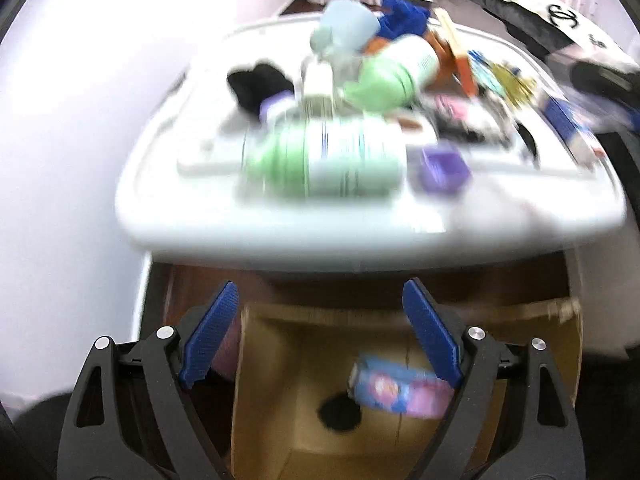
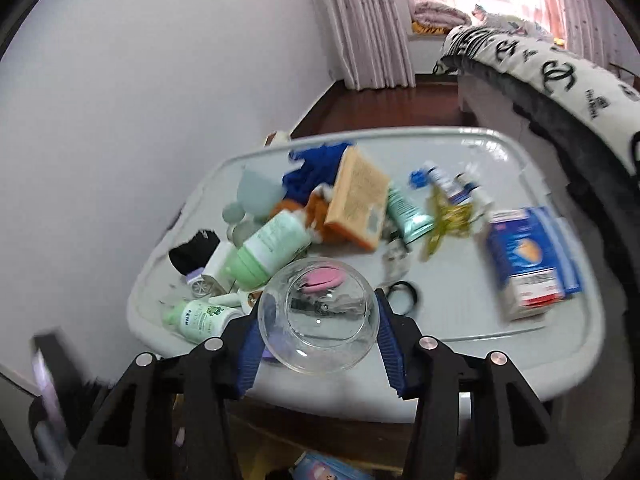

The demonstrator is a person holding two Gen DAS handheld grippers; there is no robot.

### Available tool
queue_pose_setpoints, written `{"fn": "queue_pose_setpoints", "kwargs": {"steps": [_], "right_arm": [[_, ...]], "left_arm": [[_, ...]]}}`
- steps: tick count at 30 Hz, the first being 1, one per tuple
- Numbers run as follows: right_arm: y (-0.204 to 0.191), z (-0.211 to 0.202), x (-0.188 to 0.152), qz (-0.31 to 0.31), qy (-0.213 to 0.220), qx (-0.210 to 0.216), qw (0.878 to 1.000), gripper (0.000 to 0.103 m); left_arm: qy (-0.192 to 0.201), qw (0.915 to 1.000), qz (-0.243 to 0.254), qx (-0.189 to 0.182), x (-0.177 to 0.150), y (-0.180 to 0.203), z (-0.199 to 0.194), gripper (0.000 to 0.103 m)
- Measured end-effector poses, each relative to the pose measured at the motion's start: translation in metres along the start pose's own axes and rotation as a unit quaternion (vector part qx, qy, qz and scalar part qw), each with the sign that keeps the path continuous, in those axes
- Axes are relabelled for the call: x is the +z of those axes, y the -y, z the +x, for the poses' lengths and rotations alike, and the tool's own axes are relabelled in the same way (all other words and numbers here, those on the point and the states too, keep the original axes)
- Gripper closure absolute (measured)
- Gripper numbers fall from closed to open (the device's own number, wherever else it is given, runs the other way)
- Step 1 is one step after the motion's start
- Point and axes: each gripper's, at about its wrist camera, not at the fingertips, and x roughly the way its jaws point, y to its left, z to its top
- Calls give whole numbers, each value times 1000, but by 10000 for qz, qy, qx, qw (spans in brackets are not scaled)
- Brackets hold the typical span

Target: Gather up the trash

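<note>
Your left gripper [image 1: 320, 332] hangs with its blue pads spread wide and nothing between them; below it sits an open cardboard box [image 1: 276, 364] on the floor, with a blue and pink packet [image 1: 396, 388] already inside; ahead is the white table [image 1: 360, 232], crowded with clutter.

Your right gripper [image 2: 318, 330] is clamped on a clear glass bowl [image 2: 318, 316]; each blue pad presses a side of its rounded wall, and it is held at the table's near edge, above the box. Reading the table left to right: a small green lotion bottle [image 2: 200, 316]; a black cloth [image 2: 192, 256]; a larger pale green bottle [image 2: 272, 248]; an orange carton [image 2: 358, 200] leaning on blue fabric [image 2: 316, 168]; a teal tube [image 2: 408, 212]; a yellow-green wrapper [image 2: 448, 216]; a blue and white box [image 2: 528, 260].

To do this step well, keep the grip firm, since glass is smooth and round and may slip; carry the bowl squarely over the box and set it low before letting go, so that it does not strike the packet hard.

Hard to make out: the left view is badly blurred, so labels cannot be read; the pink thing seen through the bowl may lie behind it rather than in it; only a corner of the box shows in the right view.
</note>
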Motion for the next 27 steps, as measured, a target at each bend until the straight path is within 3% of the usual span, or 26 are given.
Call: {"fn": "queue_pose_setpoints", "kwargs": {"steps": [4, 8, 13, 16, 20, 23, 25, 27], "right_arm": [[13, -26, -12, 134, 224, 9, 9997, 53], [22, -22, -19, 260, 185, 91, 9994, 53], [21, -21, -19, 187, 193, 130, 9996, 53], [16, -19, -18, 156, 200, 194, 9995, 53], [9, -12, -20, 108, 109, 253, 9996, 53], [3, -7, -22, 32, 24, 318, 9995, 53], [0, -4, -26, -61, -13, 259, 9996, 53], [-3, 2, -29, -152, -96, 189, 9997, 53]], "left_arm": [[-70, 9999, -96, 108, 32, 2, 22, 20], [95, 9997, -238, 62, 52, -3, 35, 14], [195, 9996, -99, -180, 61, -6, 52, 12], [197, 9985, -231, -463, 64, -14, 60, 8], [196, 9978, -395, -503, 66, -17, 61, 8], [308, 9975, -457, -451, 61, -15, 56, 13], [405, 9972, -445, -454, 57, -14, 51, 29], [441, 9971, -396, -485, 51, -13, 45, 38]]}}
